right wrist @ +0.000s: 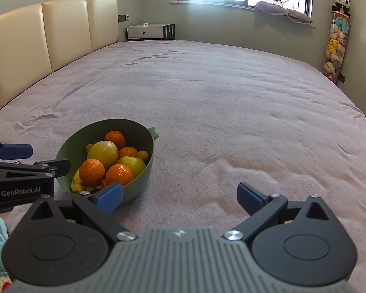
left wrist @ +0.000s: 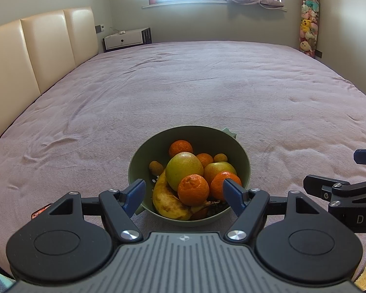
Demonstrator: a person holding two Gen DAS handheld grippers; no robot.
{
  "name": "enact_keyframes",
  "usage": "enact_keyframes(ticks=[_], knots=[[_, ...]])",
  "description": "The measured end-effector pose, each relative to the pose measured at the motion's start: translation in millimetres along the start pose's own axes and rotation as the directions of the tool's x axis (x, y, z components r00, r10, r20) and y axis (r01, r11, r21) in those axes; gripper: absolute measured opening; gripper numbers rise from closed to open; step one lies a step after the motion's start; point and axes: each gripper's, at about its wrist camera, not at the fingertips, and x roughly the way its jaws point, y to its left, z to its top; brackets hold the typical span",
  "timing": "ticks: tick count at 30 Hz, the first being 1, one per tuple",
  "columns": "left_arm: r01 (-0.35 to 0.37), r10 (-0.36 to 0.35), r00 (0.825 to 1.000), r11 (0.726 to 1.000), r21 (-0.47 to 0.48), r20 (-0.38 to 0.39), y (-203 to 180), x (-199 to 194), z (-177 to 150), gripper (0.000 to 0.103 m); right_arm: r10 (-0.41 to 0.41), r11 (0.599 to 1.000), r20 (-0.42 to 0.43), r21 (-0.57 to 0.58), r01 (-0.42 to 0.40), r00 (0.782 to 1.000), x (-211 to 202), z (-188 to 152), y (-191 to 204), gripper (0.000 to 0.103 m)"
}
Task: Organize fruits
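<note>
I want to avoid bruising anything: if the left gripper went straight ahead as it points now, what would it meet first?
Probably the front orange tangerine, piled with the spotted yellow banana in the green bowl. The left gripper is open with its tips flanking the pile; exact depth is unclear.

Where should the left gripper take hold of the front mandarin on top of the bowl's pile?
Probably across the mandarin's round middle, coming down from above with the open left gripper. It sits on top of the pile, resting on the banana, so its upper half is exposed, while the bowl wall and neighbouring fruit block a low sideways approach.
</note>
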Motion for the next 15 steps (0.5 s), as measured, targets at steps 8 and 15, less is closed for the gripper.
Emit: enact_keyframes(ticks=[8, 15], knots=[[0.002, -0.002, 1.0, 1.0, -0.003, 0.001, -0.5, -0.8, 1.4, 0.085, 0.001, 1.0, -0.001, 0.0, -0.001, 1.0, 0.0, 0.0, -0.4, 0.097], [0.001, -0.001, 1.0, 1.0, -0.001, 0.001, -0.7, -1.0, 1.4, 0.085, 0.002, 1.0, -0.002, 0.0, -0.002, 1.0, -0.2, 0.1, -0.8, 0.097]])
